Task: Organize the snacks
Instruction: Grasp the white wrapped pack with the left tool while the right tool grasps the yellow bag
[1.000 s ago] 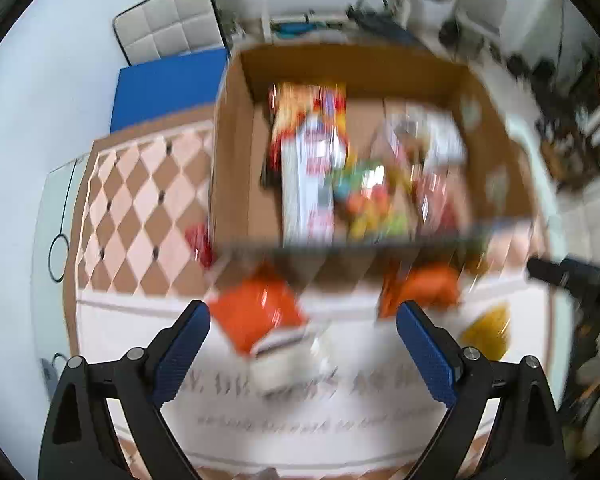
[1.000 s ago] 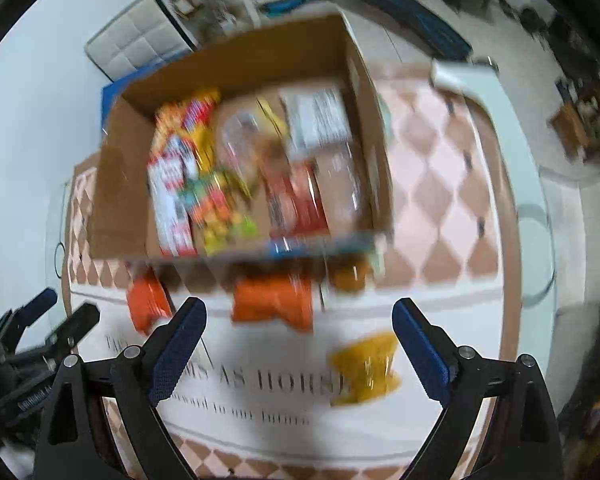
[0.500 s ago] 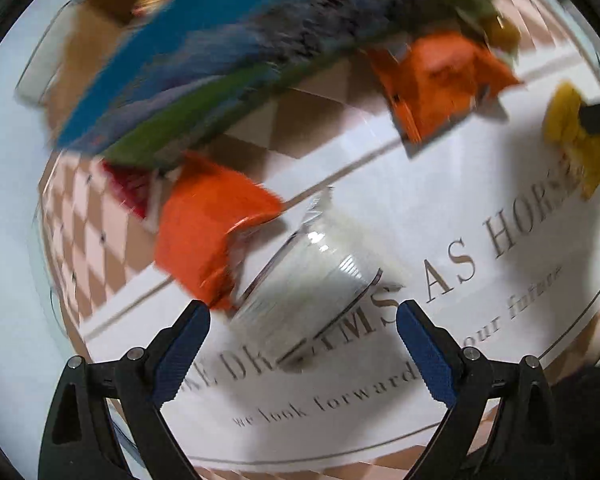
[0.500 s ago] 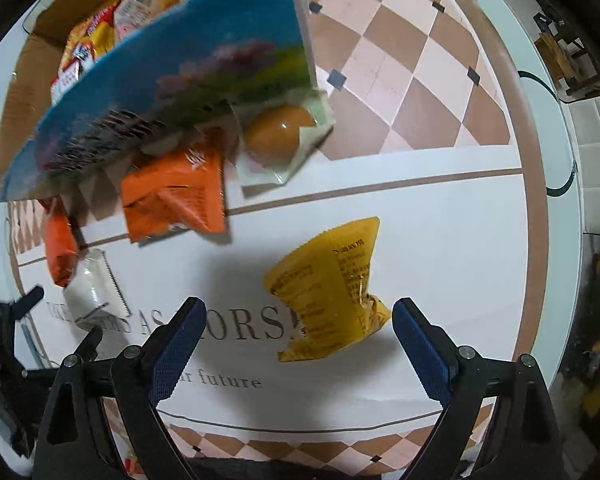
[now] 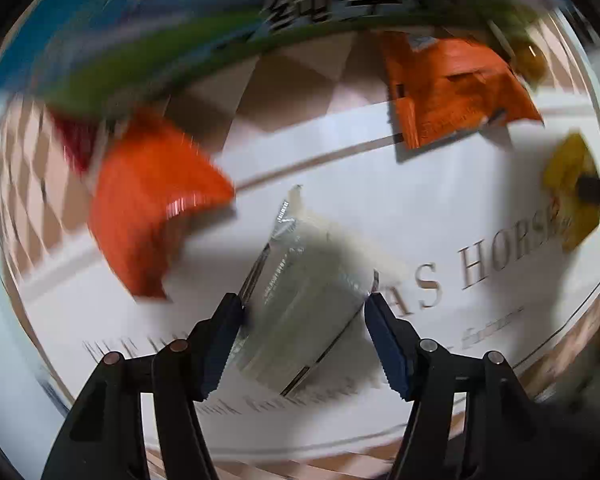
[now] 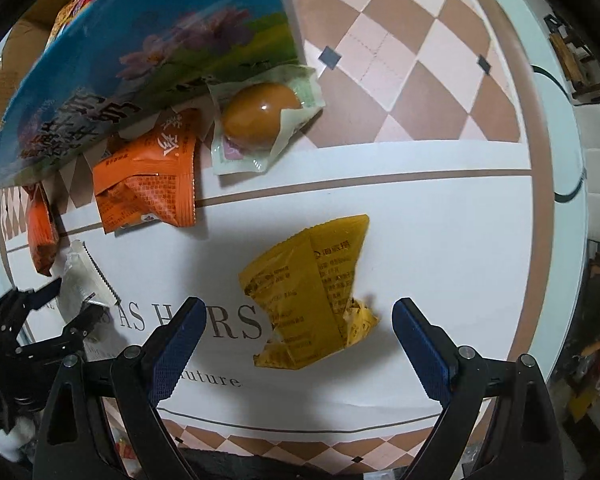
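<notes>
A silvery-white snack packet (image 5: pixel 300 280) lies on the white lettered mat (image 5: pixel 420 208). My left gripper (image 5: pixel 300 316) points down over the packet with its jaws closing, and both blue pads touch the packet's side edges. The right wrist view shows the same grip at the far left: the left gripper (image 6: pixel 76 298) on the packet (image 6: pixel 78 276). My right gripper (image 6: pixel 296 316) stands open just above a crumpled yellow packet (image 6: pixel 312 292), which lies between and ahead of its fingers, untouched.
A cardboard box with a blue flower-printed side (image 6: pixel 140 60) stands behind, holding several snacks. In front of it lie an orange packet (image 6: pixel 148 176), a second orange packet (image 6: pixel 40 232), a wrapped brown egg (image 6: pixel 256 120) and a red packet (image 5: pixel 76 140). Checkered cloth (image 6: pixel 420 92) extends right.
Both grippers came down from above the box to the mat. The left jaws narrowed onto the silvery-white packet. The right jaws stayed wide over the yellow packet.
</notes>
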Demonstrator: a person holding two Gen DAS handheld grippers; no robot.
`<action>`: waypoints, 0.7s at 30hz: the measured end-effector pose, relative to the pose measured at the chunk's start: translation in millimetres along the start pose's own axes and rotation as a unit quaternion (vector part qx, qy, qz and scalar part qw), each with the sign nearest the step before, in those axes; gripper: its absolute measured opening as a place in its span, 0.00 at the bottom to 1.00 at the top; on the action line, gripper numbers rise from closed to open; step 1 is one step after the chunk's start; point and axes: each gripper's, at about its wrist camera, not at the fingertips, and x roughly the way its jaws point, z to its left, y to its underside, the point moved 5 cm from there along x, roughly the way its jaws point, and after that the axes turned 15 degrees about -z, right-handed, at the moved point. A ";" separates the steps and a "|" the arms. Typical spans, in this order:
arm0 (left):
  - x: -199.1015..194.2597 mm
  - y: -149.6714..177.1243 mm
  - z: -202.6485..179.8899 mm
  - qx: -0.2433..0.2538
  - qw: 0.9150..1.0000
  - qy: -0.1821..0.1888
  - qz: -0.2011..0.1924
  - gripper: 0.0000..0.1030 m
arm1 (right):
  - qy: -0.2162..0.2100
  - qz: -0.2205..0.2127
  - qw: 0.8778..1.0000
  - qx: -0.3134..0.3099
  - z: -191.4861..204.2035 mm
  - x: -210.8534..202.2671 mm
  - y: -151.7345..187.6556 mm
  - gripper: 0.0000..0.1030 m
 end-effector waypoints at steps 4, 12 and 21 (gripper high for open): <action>-0.2 10.6 4.7 -0.081 0.997 0.008 0.011 0.60 | 0.003 0.008 1.000 -0.020 1.4 11.6 2.6 0.93; -3.7 26.5 21.5 -0.168 0.983 0.066 0.034 0.60 | 0.015 0.022 0.999 -0.033 -1.4 35.1 19.7 0.55; 3.7 42.4 2.5 -0.089 0.995 0.016 0.050 0.61 | -0.022 0.050 0.997 -0.048 15.8 38.3 56.1 0.54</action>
